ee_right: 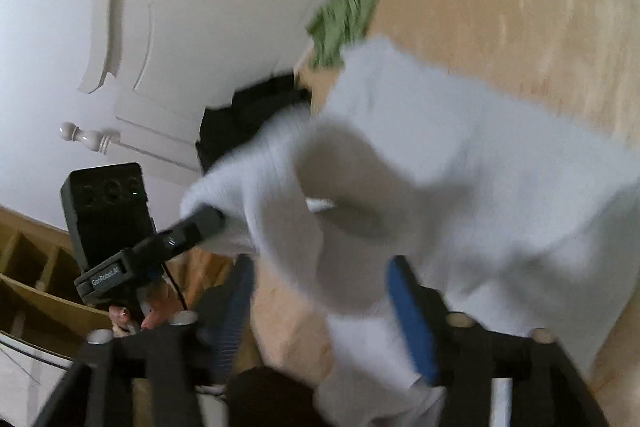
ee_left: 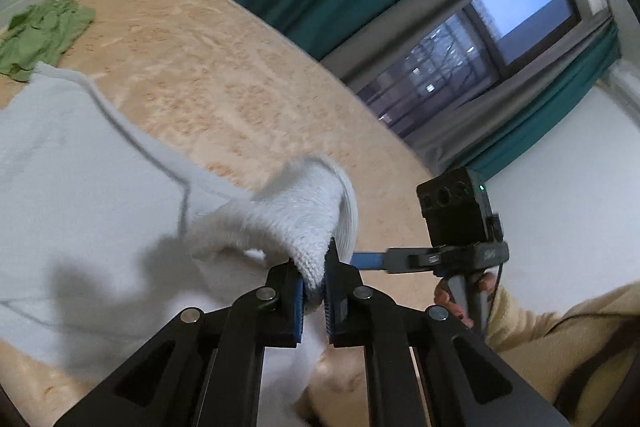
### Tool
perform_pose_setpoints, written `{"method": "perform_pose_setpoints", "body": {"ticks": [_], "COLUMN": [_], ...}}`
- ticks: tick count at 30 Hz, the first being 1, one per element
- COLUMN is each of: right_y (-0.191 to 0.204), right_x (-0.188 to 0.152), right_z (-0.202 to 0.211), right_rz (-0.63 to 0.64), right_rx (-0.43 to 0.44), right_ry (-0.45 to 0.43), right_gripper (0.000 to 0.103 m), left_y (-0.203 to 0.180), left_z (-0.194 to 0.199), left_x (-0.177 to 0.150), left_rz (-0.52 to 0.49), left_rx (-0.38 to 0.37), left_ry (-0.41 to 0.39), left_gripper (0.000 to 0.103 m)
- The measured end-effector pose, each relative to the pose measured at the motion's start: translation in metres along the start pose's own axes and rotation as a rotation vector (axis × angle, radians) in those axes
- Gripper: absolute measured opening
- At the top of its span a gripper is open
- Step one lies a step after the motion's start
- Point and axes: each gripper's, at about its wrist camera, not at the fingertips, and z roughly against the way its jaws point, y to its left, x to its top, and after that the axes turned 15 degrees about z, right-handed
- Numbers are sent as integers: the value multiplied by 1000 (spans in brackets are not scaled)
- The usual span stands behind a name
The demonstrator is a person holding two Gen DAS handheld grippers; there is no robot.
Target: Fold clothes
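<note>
Clamping one edge of the white garment (ee_left: 80, 187), the left tool (ee_left: 314, 291) lifts it off the bed (ee_left: 240, 75) for folding; the right tool (ee_right: 320, 311) is seen with fingers apart, cloth draped between.

right-wrist view smeared by motion blur | white garment (ee_right: 460, 155) edges soft, lower part cut off at bottom | right gripper (ee_right: 320, 311) fingers wide apart, left blue pad blurred | green cloth (ee_right: 346, 15) a streak, shape unreadable | dark item (ee_right: 240, 115) half hidden behind garment, unidentifiable | left gripper (ee_left: 314, 291) pad faces covered by pinched fabric
</note>
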Motion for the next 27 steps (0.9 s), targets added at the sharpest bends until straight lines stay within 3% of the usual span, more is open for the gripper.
{"method": "perform_pose_setpoints", "body": {"ticks": [1,6,12,13,14,15,16,23,27], "right_y": [-6,-27,-9,-5,-1,2,4,21,12], "right_x": [-5,-10,-16,-17,-18,-19,-21,-42,-74], "right_z": [-9,-38,-67,-72,-77,-81,-85,-99,-129], "right_rz": [-42,-135,24,53,82,111,122,163,141], "right_rx": [31,77,30,23,15,7,17,173,181], "right_ry": [10,16,109,126,143,159,170,262,457], "right_gripper": [81,81,79,65,31,9,4,4,4], "left_y": [3,21,36,39,43,45,48,74,97], "left_z": [0,-11,-23,-21,-18,-15,-11,8,-10], "left_x": [-2,-20,-34,-35,-36,-37,-38,-56,-80], "left_rz": [2,22,69,77,85,91,91,107,135], "left_rx": [14,63,81,83,86,88,100,173,243], "left_ry": [9,81,122,122,120,118,119,158,293], "left_gripper": [7,7,8,8,8,8,8,8,8]}}
